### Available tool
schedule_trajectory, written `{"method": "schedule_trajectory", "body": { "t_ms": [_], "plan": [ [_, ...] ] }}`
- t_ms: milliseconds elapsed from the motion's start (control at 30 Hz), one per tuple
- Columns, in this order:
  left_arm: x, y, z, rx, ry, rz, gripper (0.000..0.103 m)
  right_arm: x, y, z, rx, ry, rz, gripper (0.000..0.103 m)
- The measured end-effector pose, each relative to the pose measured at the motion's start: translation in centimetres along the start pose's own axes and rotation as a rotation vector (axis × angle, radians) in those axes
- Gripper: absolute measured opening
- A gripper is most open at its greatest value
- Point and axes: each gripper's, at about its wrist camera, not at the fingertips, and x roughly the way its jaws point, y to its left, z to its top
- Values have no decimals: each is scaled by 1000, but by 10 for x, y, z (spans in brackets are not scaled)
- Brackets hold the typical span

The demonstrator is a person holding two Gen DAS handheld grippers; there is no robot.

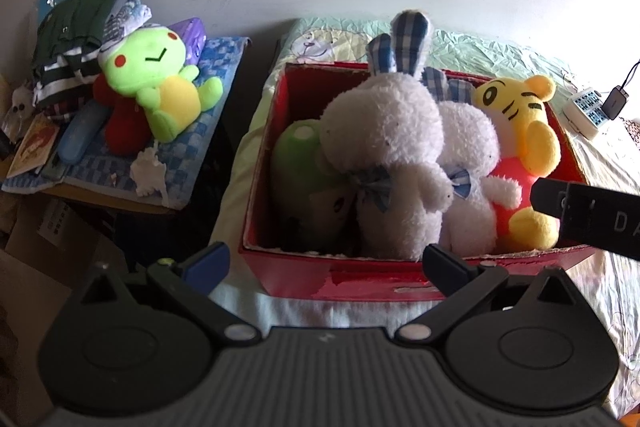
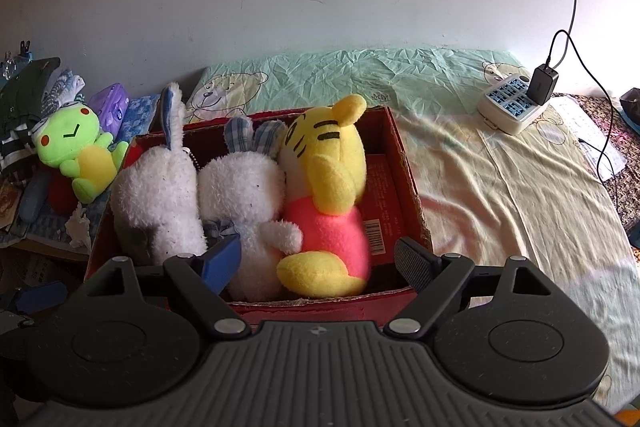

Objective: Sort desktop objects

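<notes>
With both the left tongs [image 1: 326,269] and the right tongs [image 2: 318,261] spread and empty, we judge the green frog toy [image 1: 160,87], lying on the side table [image 1: 120,203] left of the red box [image 1: 340,283], light and compressible; pinch its yellow belly firmly.
</notes>
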Motion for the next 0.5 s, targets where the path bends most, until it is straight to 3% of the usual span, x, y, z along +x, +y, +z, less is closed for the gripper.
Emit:
{"method": "schedule_trajectory", "body": {
  "t_ms": [267, 500],
  "plan": [
    [0, -3, 2, 21, -11, 37, 102, 2, -2, -3, 19, -3, 11, 86],
    [0, -13, 0, 52, 7, 19, 102, -2, -17, -5, 65, 0, -7, 86]
  ]
}}
